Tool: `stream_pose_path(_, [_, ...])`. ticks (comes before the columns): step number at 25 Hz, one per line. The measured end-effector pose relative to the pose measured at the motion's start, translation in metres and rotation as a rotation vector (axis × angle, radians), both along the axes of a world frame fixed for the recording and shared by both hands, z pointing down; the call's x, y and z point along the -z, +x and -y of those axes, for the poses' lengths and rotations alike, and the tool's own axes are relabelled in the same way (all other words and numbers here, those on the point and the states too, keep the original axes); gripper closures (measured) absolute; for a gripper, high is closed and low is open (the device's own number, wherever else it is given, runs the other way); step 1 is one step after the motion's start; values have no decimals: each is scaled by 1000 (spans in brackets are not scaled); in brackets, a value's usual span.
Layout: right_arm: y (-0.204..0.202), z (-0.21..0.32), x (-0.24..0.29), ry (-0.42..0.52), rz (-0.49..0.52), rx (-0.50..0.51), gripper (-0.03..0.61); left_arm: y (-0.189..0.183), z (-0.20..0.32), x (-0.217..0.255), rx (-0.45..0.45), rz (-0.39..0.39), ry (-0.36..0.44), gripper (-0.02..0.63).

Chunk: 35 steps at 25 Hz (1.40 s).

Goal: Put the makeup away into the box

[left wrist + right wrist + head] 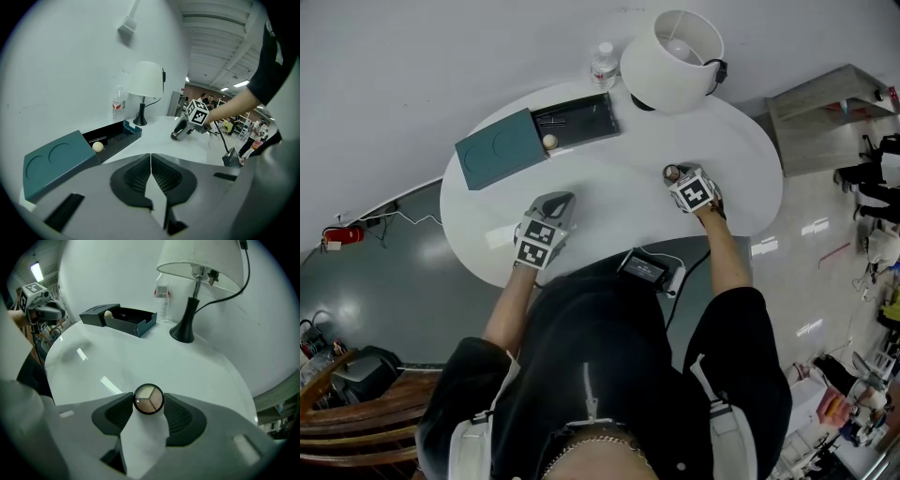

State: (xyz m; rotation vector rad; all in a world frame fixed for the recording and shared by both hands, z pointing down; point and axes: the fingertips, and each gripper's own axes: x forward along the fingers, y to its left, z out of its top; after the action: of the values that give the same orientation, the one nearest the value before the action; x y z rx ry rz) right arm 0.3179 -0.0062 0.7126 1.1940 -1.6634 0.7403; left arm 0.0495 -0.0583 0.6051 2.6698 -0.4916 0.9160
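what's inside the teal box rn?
A cream ball at the sleeve's mouth and a thin stick-like item lie in the open tray. Anything under the sleeve is covered.

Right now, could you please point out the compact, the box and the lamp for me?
compact (148,399), right gripper view, centre of its round face.
box (495,150), head view, top of its teal cover.
lamp (652,80), head view, outer wall of its shade.

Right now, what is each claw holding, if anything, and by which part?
The right claw grips a round eyeshadow compact by opposite sides of its rim. The left claw is shut on nothing.
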Motion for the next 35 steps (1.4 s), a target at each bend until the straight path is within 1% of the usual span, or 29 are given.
stream_pose_path(3, [-5,6,7,8,7,17,376,-2,1,0,11,-2,3,600])
stream_pose_path(7, [-11,21,23,46,12,35,376,-4,2,3,30,-7,6,600])
stream_pose_path(12, [-24,44,39,82,21,82,376,-7,6,6,60,-14,15,600])
stream_pose_path(20, [-45,79,60,109,20,165,376,-20,13,8,124,-19,22,600])
stream_pose_path(30, [-86,124,77,158,51,270,376,-42,23,9,215,-15,27,600])
stream_pose_path(35, [-106,149,80,163,58,317,376,-55,28,8,267,-8,26,600])
